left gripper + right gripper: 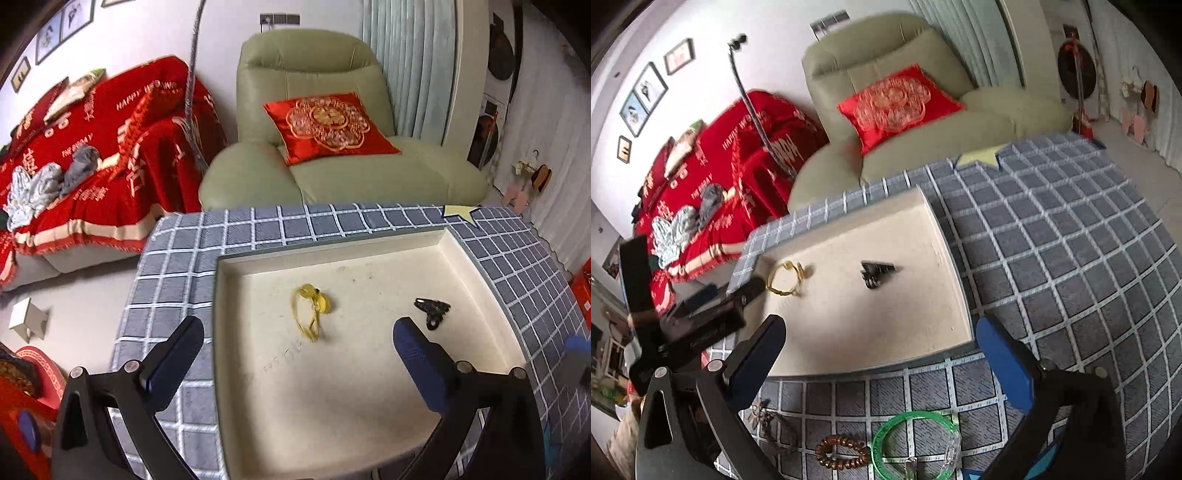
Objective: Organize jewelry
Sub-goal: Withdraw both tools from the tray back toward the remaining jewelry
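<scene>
A cream tray lies on the blue checked tablecloth. In it are a yellow hair tie and a black hair clip. My left gripper is open and empty above the tray's near half. My right gripper is open and empty above the tray's near edge. Below it on the cloth lie a green bracelet, a brown coil hair tie and a brown beaded piece. The left gripper also shows at the left of the right wrist view.
A green armchair with a red cushion stands behind the table. A sofa under a red blanket is at the left. A yellow star patch marks the cloth's far right corner.
</scene>
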Demonstrator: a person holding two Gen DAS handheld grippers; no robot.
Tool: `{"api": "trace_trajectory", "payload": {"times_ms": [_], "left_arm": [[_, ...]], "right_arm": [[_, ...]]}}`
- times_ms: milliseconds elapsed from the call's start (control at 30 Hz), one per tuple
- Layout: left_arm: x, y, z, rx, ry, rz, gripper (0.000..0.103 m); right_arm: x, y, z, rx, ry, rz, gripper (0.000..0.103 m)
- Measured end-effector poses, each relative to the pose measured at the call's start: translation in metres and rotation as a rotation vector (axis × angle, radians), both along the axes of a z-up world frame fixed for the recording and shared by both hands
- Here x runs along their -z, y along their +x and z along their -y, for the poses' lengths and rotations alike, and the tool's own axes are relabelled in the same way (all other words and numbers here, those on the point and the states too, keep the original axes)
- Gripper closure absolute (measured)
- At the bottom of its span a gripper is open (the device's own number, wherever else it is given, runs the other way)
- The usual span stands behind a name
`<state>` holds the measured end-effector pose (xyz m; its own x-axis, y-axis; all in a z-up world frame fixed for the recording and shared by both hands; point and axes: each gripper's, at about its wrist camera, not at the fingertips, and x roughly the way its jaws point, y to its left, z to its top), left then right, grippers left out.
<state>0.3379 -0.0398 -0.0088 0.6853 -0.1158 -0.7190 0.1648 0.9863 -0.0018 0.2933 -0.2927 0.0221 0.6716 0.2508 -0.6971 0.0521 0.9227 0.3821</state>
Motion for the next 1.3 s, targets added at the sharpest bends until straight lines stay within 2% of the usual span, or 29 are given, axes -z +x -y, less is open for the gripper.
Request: {"api": "trace_trajectory", "payload": {"times_ms": [100, 267, 433, 567, 733, 1000, 1300], "left_arm": [[-0.003, -0.020, -0.009, -0.002, 0.016, 0.026, 0.000], [-0.012, -0.058, -0.033, -0.005, -0.027, 0.020, 0.000], [-0.009, -0.092, -0.041, 0.042, -0.019, 0.006, 0.000], [-0.003, -0.117, -0.054, 0.021, -0.021, -0.015, 0.000], [0.013, -0.141, -0.068, -0.010, -0.018, -0.051, 0.000], [0.037, -0.179, -0.063, 0.027, 0.013, -0.099, 0.000], [0.051, -0.188, -0.052, 0.037, 0.023, -0.128, 0.000]], "right_arm": [[-0.016, -0.013, -0.007, -0.017, -0.023, 0.052, 0.000], [-0.035, -0.032, -0.024, -0.061, -0.135, 0.056, 0.000], [-0.037, -0.056, -0.025, -0.091, -0.095, 0.042, 0.000], [-0.032, -0.071, -0.026, -0.093, -0.116, 0.028, 0.000], [-0.014, -0.093, -0.024, -0.087, -0.139, -0.023, 0.000], [0.030, -0.125, -0.022, -0.071, -0.148, -0.138, 0.000], [0.058, -0.141, -0.020, -0.038, -0.163, -0.204, 0.000]]}}
